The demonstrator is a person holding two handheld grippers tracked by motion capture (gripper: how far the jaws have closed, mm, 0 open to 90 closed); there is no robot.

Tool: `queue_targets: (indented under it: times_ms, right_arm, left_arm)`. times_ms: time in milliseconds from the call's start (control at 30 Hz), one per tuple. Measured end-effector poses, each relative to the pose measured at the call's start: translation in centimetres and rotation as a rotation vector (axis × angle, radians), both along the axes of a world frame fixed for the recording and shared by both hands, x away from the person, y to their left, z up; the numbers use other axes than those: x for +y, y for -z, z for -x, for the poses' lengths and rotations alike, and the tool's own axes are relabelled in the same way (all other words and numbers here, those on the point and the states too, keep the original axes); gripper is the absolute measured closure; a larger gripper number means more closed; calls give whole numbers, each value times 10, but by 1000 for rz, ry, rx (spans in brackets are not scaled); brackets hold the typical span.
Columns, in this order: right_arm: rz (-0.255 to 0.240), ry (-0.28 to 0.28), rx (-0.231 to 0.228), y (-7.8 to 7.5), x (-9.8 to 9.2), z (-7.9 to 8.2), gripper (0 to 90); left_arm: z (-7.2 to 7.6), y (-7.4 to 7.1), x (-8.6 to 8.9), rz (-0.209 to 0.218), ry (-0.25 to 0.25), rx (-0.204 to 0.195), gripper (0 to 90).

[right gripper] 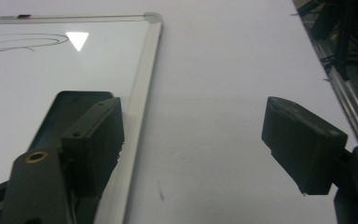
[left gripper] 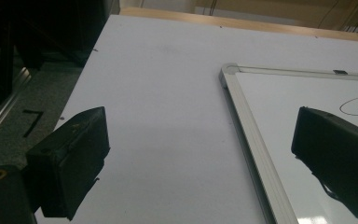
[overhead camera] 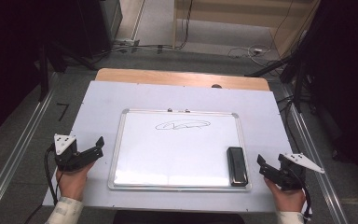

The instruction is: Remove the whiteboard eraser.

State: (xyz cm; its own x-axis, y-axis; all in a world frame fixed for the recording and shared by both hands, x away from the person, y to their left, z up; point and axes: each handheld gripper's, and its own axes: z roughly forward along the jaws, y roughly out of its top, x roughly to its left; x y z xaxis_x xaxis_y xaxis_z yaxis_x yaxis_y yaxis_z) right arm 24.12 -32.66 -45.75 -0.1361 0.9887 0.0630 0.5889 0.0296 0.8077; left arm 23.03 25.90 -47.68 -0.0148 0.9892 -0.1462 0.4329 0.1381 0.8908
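Lighting: dim room, dark corners; overhead light falls on the white table [overhead camera: 93, 100]. Glare: bright patch along the near edge of the whiteboard [overhead camera: 177, 154], triangular reflection in the right gripper view. Focus: near jaws soft, mild grain throughout.

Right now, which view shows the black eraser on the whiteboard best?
The high view: the whole eraser lies flat in the whiteboard's near right corner. The right gripper view shows part of the eraser behind that tool's own jaw. The left gripper view gives the whiteboard's far left corner.
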Motion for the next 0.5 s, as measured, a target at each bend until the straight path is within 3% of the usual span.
queue_targets:
  times_ms: [67,500]
  right_arm:
    - [-17,-12,8,0,5,0,196]
    - [5,-58,35,5,36,1,200]
  left_arm:
    - [0,0,0,1,1,3,44]
    - [-1,1,-1,7,2,28,44]
